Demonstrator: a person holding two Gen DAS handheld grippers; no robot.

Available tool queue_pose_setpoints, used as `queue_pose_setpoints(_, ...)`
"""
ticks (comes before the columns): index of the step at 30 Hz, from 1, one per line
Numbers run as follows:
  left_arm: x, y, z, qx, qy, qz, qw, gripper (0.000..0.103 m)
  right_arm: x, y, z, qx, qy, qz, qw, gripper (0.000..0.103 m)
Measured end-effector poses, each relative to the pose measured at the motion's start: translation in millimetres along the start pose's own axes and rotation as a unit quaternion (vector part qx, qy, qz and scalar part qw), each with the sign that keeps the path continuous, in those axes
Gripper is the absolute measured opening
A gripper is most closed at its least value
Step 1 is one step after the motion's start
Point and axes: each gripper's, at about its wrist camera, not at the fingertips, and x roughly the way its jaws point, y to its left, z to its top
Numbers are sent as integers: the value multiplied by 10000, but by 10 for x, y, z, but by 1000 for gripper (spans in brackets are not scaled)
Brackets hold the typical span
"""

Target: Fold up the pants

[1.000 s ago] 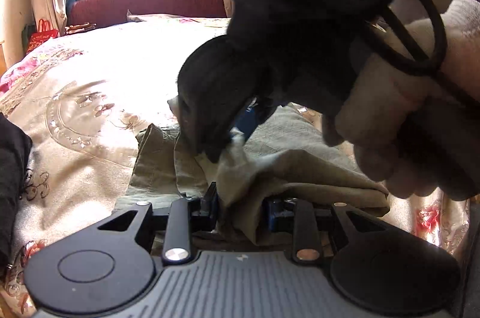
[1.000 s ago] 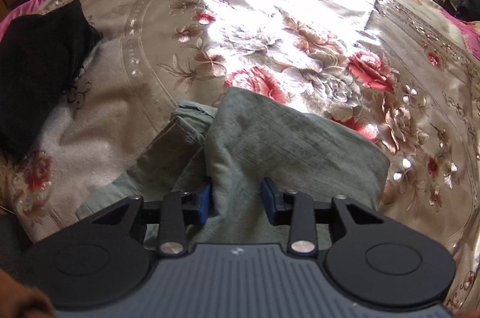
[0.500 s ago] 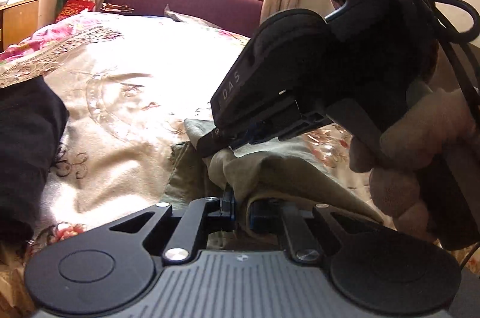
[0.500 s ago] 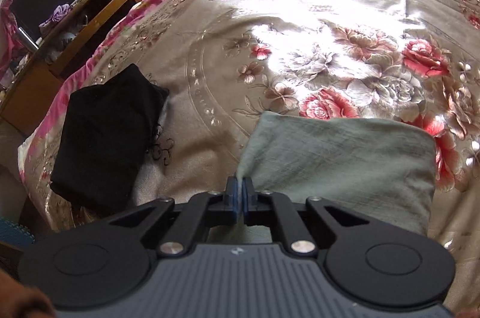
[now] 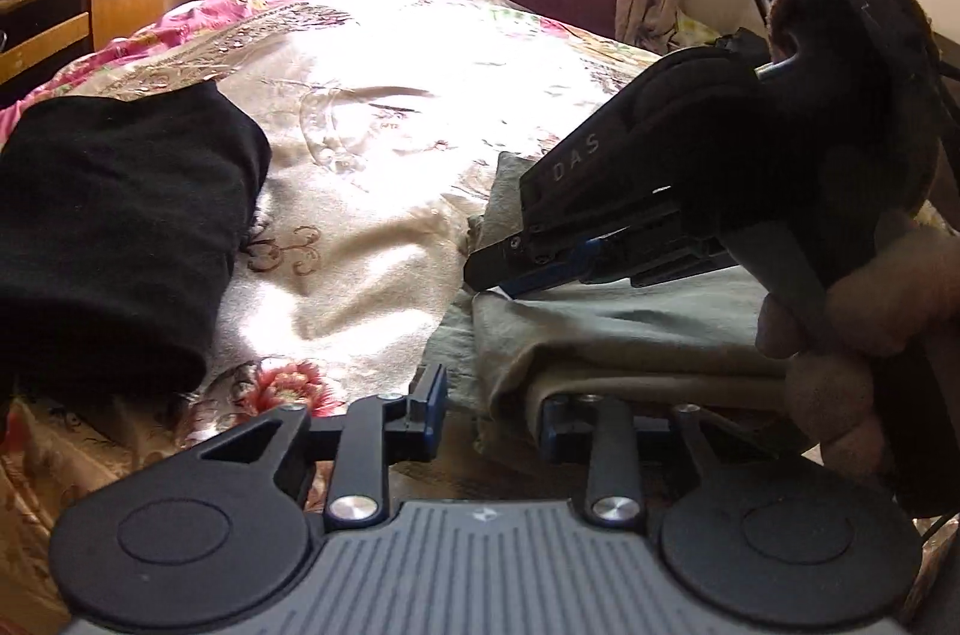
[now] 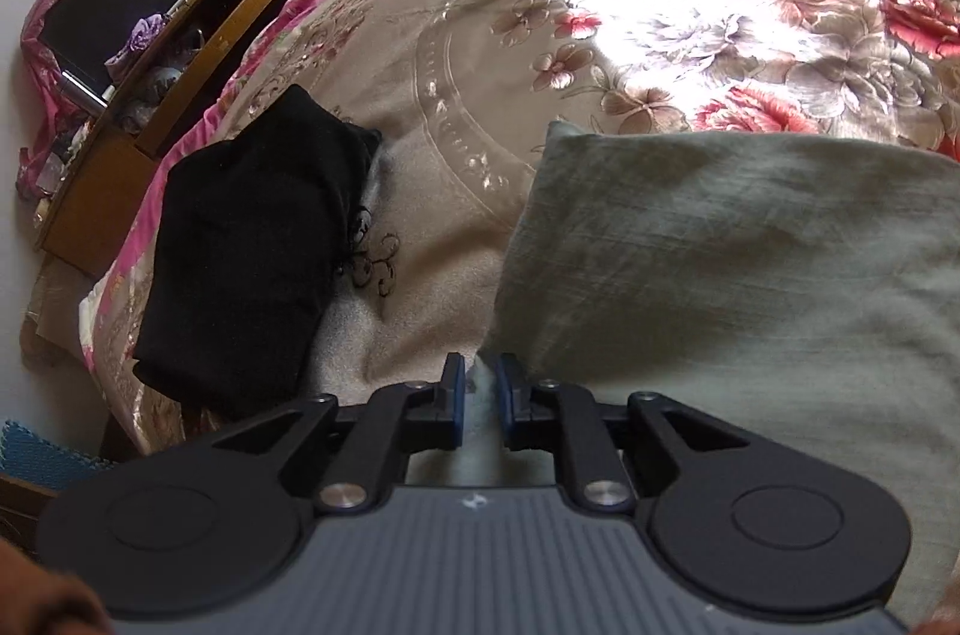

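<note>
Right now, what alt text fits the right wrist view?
The right gripper, slightly open, sits at the near left corner of folded grey-green pants on a floral bedspread. A folded black garment lies to the left.

pants [image 6: 750, 275]: right side cut off by the right wrist view's edge; near edge hidden under the claw body
right claw [image 5: 510, 278]: finger gap unreadable, side-on in the left wrist view
black garment [image 5: 114, 227]: cut by the left edge
</note>
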Motion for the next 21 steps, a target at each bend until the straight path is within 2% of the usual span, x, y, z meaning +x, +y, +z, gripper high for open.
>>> queue_pose_setpoints(2, -53, 16, -14, 75, -41, 177, 9998, 53, -134, 2, -3, 18, -205, 107, 9997, 23)
queue_pose_setpoints(3, -72, 10, -22, 127, -49, 253, 9996, 54, -232, 4, -2, -47, -323, 96, 9994, 30)
queue_pose_setpoints(5, -123, 17, -32, 228, -78, 418, 9988, 55, -423, -18, -22, -211, -527, -23, 9984, 38)
queue_pose_setpoints(9, -103, -22, -9, 471, -107, 576, 9972, 57, -826, -207, -195, -385, -894, -278, 9949, 43)
queue_pose_setpoints(13, -12, -56, 95, 857, -188, 721, 9935, 57, -949, -455, -418, -254, -873, -440, 9949, 45)
queue_pose_setpoints(16, -22, -28, 245, 1064, -401, 745, 9907, 58, -965, -606, -548, -28, -911, -337, 9953, 44)
queue_pose_setpoints(19, -47, -88, 299, 1563, -641, 780, 9825, 58, -973, -657, -599, 75, -965, -216, 9951, 44)
queue_pose_setpoints(21, -2, -117, 239, 1917, -483, 872, 9764, 58, -996, -684, -596, 135, -986, -162, 9949, 44)
